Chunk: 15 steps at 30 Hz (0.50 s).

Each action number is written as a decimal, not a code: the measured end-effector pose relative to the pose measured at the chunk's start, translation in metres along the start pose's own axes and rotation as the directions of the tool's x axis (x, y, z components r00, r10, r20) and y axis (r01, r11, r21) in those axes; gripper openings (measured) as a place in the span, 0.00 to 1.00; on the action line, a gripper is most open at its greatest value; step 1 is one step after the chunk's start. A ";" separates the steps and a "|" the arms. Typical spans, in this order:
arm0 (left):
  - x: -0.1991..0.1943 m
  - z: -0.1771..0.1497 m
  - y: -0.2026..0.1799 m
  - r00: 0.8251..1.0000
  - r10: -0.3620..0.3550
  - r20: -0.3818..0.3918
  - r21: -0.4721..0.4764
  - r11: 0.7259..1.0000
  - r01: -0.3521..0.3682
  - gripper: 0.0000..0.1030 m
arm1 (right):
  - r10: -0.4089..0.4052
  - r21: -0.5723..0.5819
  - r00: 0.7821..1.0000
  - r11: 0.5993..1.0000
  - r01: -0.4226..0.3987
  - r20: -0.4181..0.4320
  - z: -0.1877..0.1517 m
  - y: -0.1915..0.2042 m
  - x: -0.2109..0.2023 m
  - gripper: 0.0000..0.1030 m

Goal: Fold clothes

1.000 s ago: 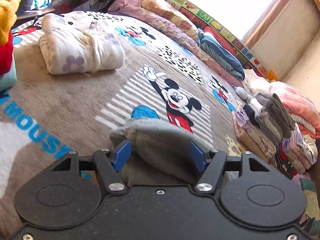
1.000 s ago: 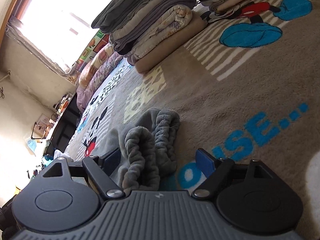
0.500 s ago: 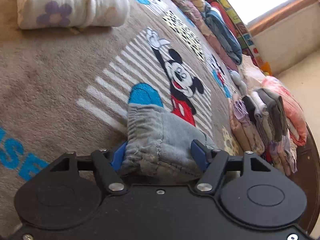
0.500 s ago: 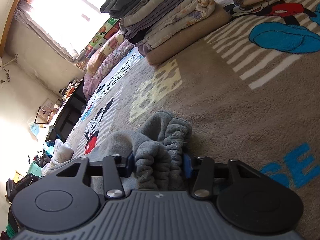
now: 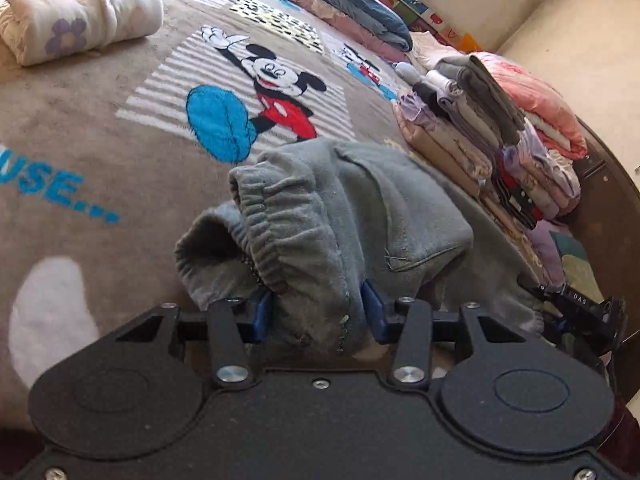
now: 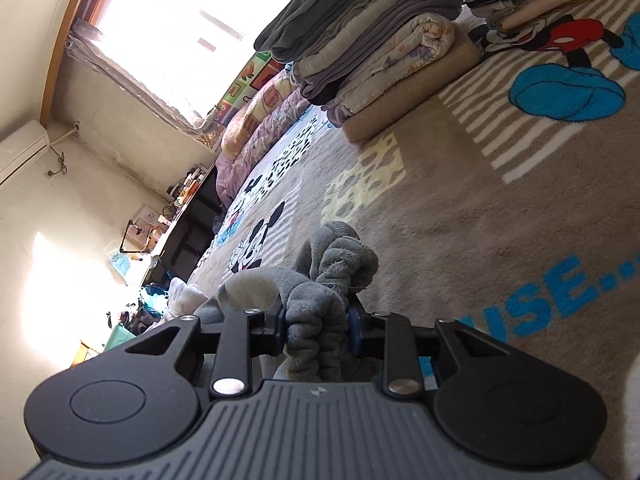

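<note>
Trousers (image 5: 352, 216) of grey fleece are pinched by the left claw (image 5: 316, 314) and the right claw (image 6: 316, 322), each at the elastic waistband directly ahead, probably to lift them for a fold.

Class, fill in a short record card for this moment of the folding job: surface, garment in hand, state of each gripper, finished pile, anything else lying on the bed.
surface: brown Mickey Mouse blanket
garment: grey fleece trousers, bunched, elastic waistband showing
left gripper: shut on the trousers
right gripper: shut on a gathered elastic edge of the trousers
finished pile: stack of folded clothes at the blanket's edge
other: folded floral quilt, apart from the pile
</note>
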<state>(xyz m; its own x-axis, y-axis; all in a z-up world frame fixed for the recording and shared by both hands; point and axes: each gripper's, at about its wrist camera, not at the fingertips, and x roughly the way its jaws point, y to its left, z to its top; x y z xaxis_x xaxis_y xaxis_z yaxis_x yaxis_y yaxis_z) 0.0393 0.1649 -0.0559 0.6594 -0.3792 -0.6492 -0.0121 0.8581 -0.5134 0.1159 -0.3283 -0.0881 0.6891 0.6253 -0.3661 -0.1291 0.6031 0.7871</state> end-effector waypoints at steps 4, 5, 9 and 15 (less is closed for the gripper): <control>-0.002 -0.023 -0.004 0.994 0.091 -0.061 0.032 0.996 -0.089 0.43 | -0.029 0.052 1.000 0.998 0.029 -0.007 -0.016 -0.017 -0.019 0.29; -0.006 -0.025 -0.002 0.994 0.097 -0.056 0.025 0.995 -0.096 0.46 | -0.036 0.069 0.999 0.997 0.036 -0.010 -0.020 -0.022 -0.023 0.29; -0.035 -0.021 0.010 0.998 0.049 0.027 -0.074 0.996 -0.047 0.64 | -0.065 0.095 0.998 0.993 0.067 -0.026 -0.029 -0.033 -0.035 0.29; -0.045 0.004 0.024 0.993 0.024 0.116 -0.142 0.990 -0.007 0.78 | -0.126 -0.039 0.992 0.991 0.125 -0.016 -0.026 -0.017 -0.036 0.57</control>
<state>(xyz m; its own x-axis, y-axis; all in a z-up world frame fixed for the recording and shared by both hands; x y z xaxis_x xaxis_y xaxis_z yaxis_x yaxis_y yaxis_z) 0.0121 0.2035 -0.0369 0.7419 -0.3159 -0.5914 -0.1233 0.8028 -0.5834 0.0754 -0.3483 -0.1013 0.6880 0.5526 -0.4703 -0.0695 0.6953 0.7153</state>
